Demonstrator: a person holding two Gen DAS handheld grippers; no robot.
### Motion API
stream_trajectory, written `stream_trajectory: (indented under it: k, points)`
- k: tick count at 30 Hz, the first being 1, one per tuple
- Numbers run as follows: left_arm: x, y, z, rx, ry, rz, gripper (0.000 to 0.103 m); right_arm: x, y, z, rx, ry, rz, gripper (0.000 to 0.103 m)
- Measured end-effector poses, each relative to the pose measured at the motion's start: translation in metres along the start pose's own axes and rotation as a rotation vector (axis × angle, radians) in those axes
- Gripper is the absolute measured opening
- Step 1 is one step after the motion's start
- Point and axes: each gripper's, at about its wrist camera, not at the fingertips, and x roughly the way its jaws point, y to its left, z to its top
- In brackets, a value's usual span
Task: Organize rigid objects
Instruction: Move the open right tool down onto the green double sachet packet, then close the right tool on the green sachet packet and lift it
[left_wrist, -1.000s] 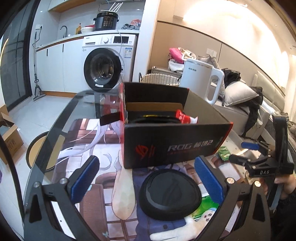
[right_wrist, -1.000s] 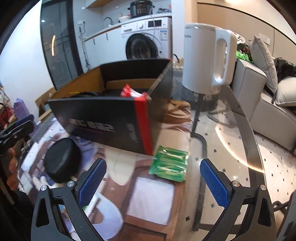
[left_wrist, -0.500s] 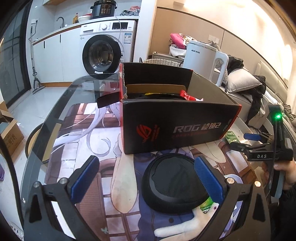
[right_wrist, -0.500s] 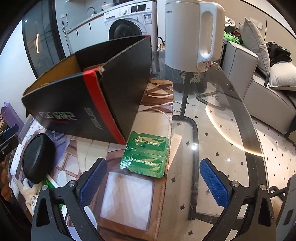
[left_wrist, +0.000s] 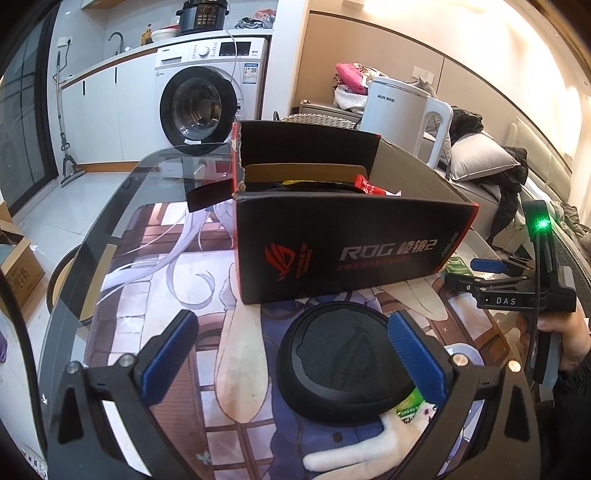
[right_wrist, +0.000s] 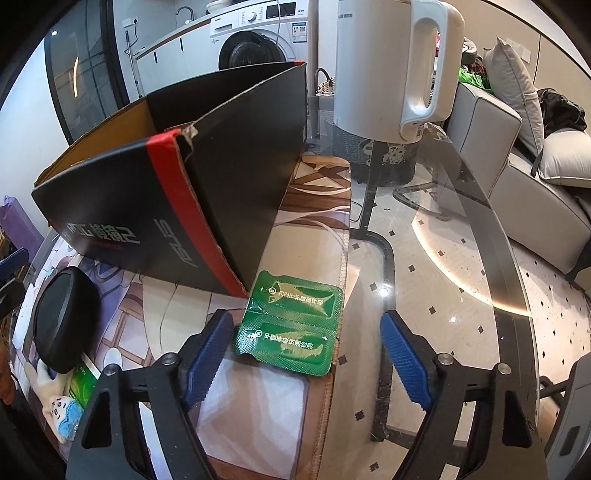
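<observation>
Right gripper (right_wrist: 306, 341) jaws just closing around green packet (right_wrist: 290, 326), pads not touching. Left gripper (left_wrist: 291, 354) open over black disc (left_wrist: 345, 360).

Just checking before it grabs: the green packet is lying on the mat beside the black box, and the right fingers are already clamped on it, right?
Not clamped. In the right wrist view the right gripper has been closing, but its fingers aren't yet touching the green packet, which lies on the mat beside the black box.

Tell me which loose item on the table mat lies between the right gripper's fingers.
The green twin-pouch packet, flat beside the black box's corner, sits between the open right gripper. The round black case lies far left.
</observation>
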Motion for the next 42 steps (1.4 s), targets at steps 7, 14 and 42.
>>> stream_trajectory:
  k: [7,14,42]
  points:
    - [0.001,-0.001,0.000,0.006,0.005,-0.004,0.103,0.000,0.007,-0.003,-0.039,0.004,0.011,0.056]
    - [0.001,-0.002,0.000,0.009,0.006,-0.005,0.103,-0.013,0.012,-0.008,-0.066,-0.035,0.027,0.052]
    - [0.007,-0.012,-0.005,0.050,0.045,-0.044,0.103,-0.037,0.042,-0.051,-0.112,0.039,0.185,0.072]
